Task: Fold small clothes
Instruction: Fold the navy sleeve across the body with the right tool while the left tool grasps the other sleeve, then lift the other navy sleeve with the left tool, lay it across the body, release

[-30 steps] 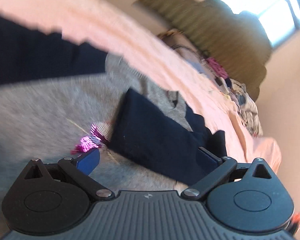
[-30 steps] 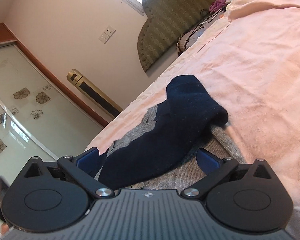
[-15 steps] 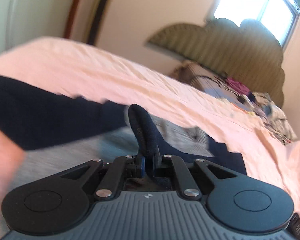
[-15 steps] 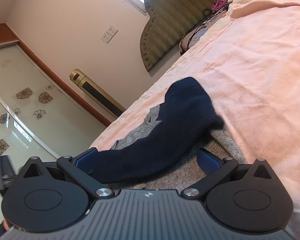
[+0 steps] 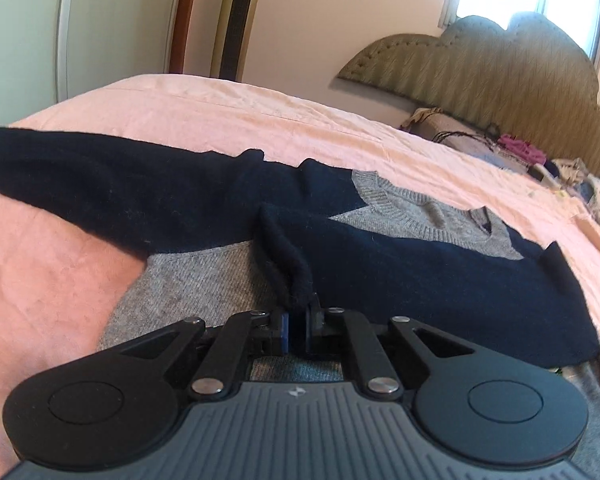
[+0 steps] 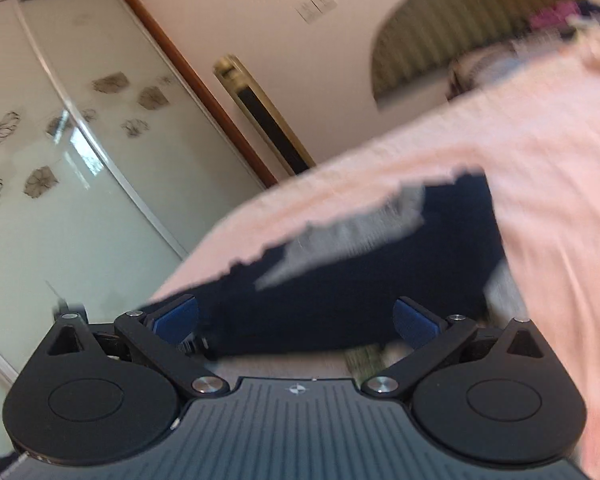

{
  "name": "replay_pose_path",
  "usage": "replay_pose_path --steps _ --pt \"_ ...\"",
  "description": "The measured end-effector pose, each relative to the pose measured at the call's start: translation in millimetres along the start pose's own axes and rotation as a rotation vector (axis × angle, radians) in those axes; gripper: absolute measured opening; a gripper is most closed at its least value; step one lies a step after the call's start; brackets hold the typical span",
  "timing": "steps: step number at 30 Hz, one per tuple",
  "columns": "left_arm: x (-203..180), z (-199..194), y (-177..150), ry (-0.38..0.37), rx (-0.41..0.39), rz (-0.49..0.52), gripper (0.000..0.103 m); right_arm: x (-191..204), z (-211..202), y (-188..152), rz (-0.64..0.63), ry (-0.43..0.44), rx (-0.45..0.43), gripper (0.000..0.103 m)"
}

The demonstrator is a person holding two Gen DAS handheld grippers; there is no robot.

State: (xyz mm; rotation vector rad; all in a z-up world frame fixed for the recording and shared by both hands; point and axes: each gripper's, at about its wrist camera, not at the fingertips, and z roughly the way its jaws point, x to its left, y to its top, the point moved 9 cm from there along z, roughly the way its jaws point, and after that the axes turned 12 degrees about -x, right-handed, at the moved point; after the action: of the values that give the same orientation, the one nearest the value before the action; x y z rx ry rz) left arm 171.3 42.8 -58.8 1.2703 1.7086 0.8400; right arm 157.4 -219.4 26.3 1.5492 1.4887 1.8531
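A small grey sweater (image 5: 204, 280) with navy sleeves lies flat on the pink bed sheet (image 5: 260, 112). One navy sleeve (image 5: 100, 188) stretches out to the left. The other navy sleeve (image 5: 420, 276) lies folded across the chest below the grey collar (image 5: 420, 208). My left gripper (image 5: 297, 330) is shut on the cuff (image 5: 288, 276) of that folded sleeve, low over the grey body. My right gripper (image 6: 296, 320) is open and empty just above the folded navy sleeve (image 6: 360, 292); that view is blurred.
A pile of mixed clothes (image 5: 548, 168) lies by the olive padded headboard (image 5: 480, 64) at the far right. A gold tower fan (image 5: 236, 20) and a frosted-glass wardrobe door (image 6: 60, 160) stand past the bed's far side.
My left gripper closed on the navy sleeve cuff and drew it across the chest. My right gripper stayed open and swung, blurring its view. The sleeve now lies flatter.
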Motion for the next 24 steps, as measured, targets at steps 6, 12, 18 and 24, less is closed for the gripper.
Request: replay_pose_path --steps 6,12,18,24 --pt "13.7 -14.4 6.4 0.034 -0.065 -0.088 0.015 -64.9 84.2 10.1 -0.151 -0.287 0.065 0.103" --pt "-7.1 -35.5 25.7 -0.021 -0.181 -0.013 0.051 -119.7 87.8 -12.3 -0.257 -0.485 0.154 0.103" --pt "-31.9 18.5 14.0 -0.084 0.011 0.059 0.074 -127.3 95.5 -14.6 -0.387 -0.5 0.223 0.103" --pt "-31.4 25.4 7.8 -0.113 0.025 0.12 0.08 -134.8 100.2 -9.3 -0.379 -0.523 0.222 0.103"
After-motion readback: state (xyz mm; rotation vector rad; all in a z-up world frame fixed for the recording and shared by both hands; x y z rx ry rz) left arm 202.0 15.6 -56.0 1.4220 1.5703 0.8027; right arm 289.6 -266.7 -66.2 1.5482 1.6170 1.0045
